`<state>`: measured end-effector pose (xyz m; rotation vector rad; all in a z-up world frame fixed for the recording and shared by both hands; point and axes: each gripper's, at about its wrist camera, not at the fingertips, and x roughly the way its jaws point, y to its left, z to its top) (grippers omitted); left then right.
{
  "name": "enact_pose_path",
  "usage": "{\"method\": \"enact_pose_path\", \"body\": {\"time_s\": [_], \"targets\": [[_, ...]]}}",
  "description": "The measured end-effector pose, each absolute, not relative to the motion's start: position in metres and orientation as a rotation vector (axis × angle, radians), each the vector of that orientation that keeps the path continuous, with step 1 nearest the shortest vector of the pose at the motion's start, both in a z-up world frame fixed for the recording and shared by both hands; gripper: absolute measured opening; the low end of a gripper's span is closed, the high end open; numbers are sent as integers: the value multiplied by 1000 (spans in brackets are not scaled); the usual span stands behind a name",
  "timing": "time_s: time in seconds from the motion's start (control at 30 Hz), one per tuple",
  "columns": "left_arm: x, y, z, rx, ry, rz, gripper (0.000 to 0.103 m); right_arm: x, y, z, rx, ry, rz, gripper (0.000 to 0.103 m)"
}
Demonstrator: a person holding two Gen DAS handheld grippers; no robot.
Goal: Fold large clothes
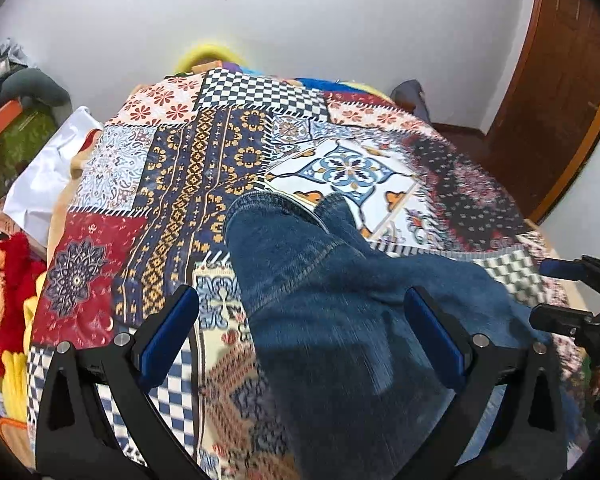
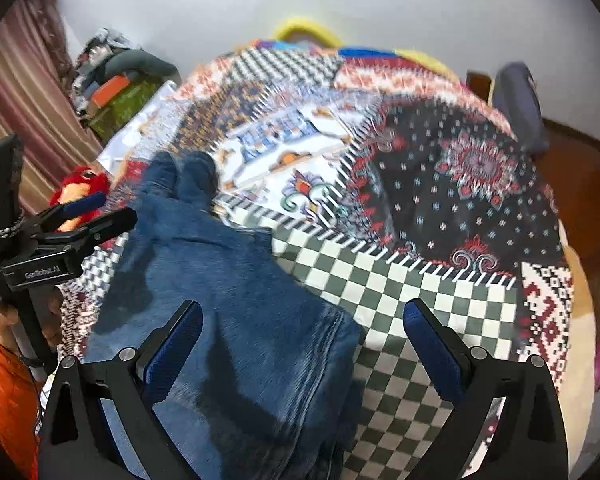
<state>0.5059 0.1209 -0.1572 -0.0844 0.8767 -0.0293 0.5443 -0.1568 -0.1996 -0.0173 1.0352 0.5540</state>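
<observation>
A pair of blue jeans [image 1: 340, 312] lies on the patchwork bedspread [image 1: 148, 184], legs pointing away from me, leg ends side by side near the bed's middle. My left gripper [image 1: 300, 320] is open, its fingers straddling the jeans above the near part. My right gripper [image 2: 300, 332] is open above the jeans' right edge [image 2: 240, 320], one finger over denim, one over the checkered patch. The left gripper also shows in the right wrist view [image 2: 96, 212], and the right gripper shows at the right edge of the left wrist view [image 1: 560, 292]. Both are empty.
A red plush toy [image 1: 0, 280] and a white cloth [image 1: 48, 172] lie at the bed's left side. Boxes and clutter [image 1: 16, 120] stand at the far left. A wooden door [image 1: 560, 80] is at the right. Yellow and blue bedding [image 2: 312, 32] lies by the wall.
</observation>
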Motion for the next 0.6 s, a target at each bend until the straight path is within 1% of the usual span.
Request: {"method": "enact_pose_path", "body": {"time_s": [0.1, 0.23, 0.4, 0.47, 0.6], "targets": [[489, 119, -153, -76, 885, -48, 103, 529, -165, -189, 27, 1028, 599, 100], [463, 117, -166, -110, 925, -86, 103, 510, -181, -197, 124, 1060, 627, 100], [438, 115, -192, -196, 999, -156, 103, 491, -201, -225, 181, 1149, 605, 100], [434, 114, -208, -258, 1064, -200, 103, 485, -210, -238, 207, 1178, 598, 100], [430, 123, -224, -407, 1080, -227, 103, 481, -223, -265, 331, 1244, 605, 100]]}}
